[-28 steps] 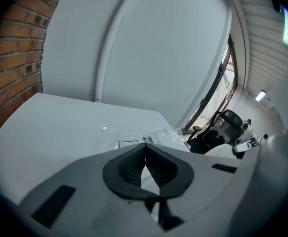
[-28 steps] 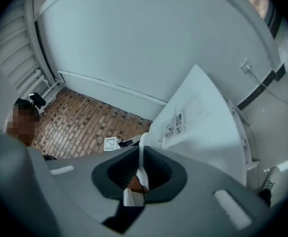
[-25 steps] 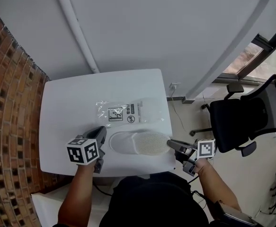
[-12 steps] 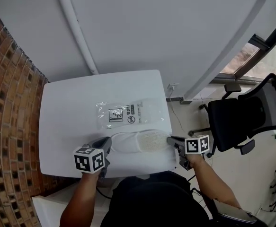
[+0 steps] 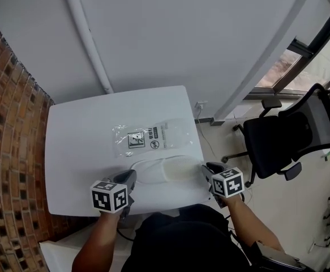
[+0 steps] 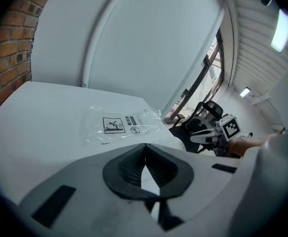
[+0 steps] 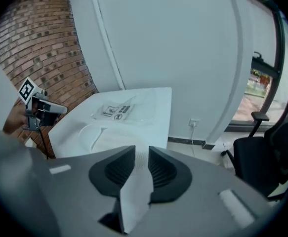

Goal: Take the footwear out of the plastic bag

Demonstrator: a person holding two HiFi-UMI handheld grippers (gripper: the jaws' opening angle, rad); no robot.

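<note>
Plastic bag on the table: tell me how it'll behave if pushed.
The plastic bag looks thin, crinkled and flat, so probably floppy and very light. On the smooth white table, it would likely slide or bunch up.

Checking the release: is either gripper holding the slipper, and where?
Right gripper: jaws have just been opening, slipper toe edge loose between them. Left gripper: shut at the heel; a pinch cannot be told.

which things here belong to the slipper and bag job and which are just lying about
Job:
- clear plastic bag, flat on the white table
- white slipper, beside the bag, nearer the person

Lying about:
- black office chair, right of the table
- wall socket, low on the wall
- pipe, on the wall
</note>
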